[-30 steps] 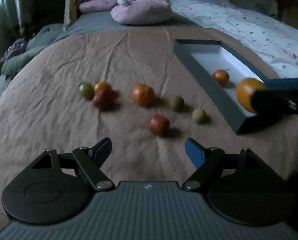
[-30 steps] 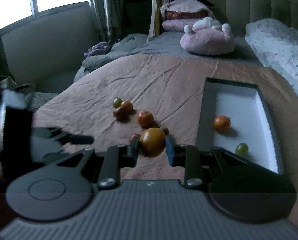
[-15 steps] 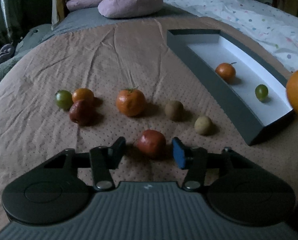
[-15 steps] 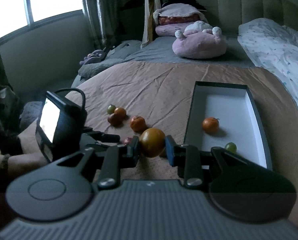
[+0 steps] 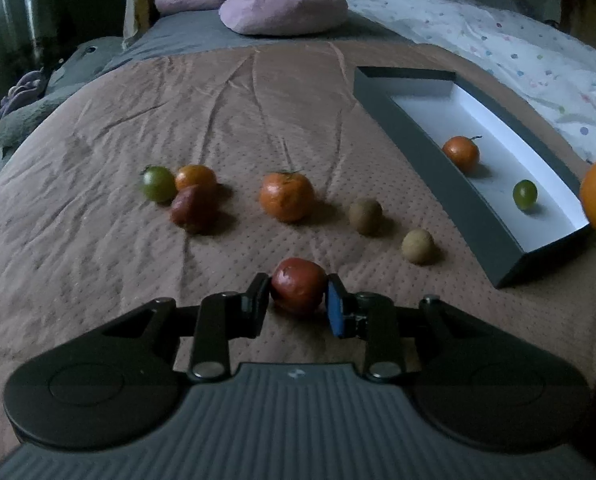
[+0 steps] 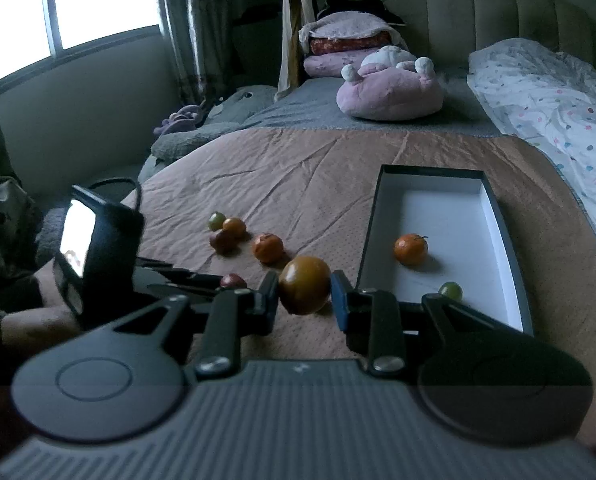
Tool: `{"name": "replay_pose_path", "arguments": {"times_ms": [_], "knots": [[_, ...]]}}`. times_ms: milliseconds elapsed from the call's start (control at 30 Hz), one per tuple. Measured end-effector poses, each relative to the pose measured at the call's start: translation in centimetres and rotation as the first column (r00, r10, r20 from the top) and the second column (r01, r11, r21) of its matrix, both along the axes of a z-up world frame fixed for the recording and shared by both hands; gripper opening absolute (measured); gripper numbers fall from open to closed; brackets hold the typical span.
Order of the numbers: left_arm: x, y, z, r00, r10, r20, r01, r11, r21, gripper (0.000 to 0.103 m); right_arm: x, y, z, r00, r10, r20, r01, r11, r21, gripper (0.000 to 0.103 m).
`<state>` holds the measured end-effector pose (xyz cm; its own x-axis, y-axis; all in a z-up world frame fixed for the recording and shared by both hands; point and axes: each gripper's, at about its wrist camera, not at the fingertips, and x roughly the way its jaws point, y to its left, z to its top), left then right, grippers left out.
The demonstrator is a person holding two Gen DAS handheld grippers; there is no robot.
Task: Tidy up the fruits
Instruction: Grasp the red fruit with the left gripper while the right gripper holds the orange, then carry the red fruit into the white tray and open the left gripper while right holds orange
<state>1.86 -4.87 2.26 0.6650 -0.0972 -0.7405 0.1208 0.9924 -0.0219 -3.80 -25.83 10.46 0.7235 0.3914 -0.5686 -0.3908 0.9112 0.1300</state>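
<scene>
loose fruits [image 5: 286, 196] beside tray [image 5: 430, 152] | pink plush [image 5: 284, 10] behind

Right gripper [image 6: 304, 294] clamped on an orange fruit [image 6: 304, 285] above the brown bedspread [image 6: 298, 172].
At two o'clock from it the grey tray [image 6: 368, 236] holds a tangerine [image 6: 410, 249] and a green grape [image 6: 450, 291]; at ten o'clock loose fruits [image 6: 242, 236] cluster; at nine o'clock the left gripper [image 6: 226, 282] is closing around a red fruit [image 6: 233, 281].
</scene>
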Motion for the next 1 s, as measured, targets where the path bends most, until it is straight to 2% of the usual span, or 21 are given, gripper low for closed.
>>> {"name": "replay_pose_path", "arguments": {"times_ms": [333, 1000], "knots": [[-1.5, 0.5, 2.4, 0.999, 0.029, 0.030, -0.029, 1.000, -0.009, 0.036, -1.2, -0.4, 0.1, 1.000, -0.006, -0.001, 0.006, 1.000, 0.008, 0.031], [-1.2, -3.0, 5.3, 0.998, -0.012, 0.060, 0.011, 1.000, 0.020, 0.036, -3.6, -2.4, 0.5, 0.999, -0.023, 0.045, 0.022, 0.999, 0.034, 0.031]]}}
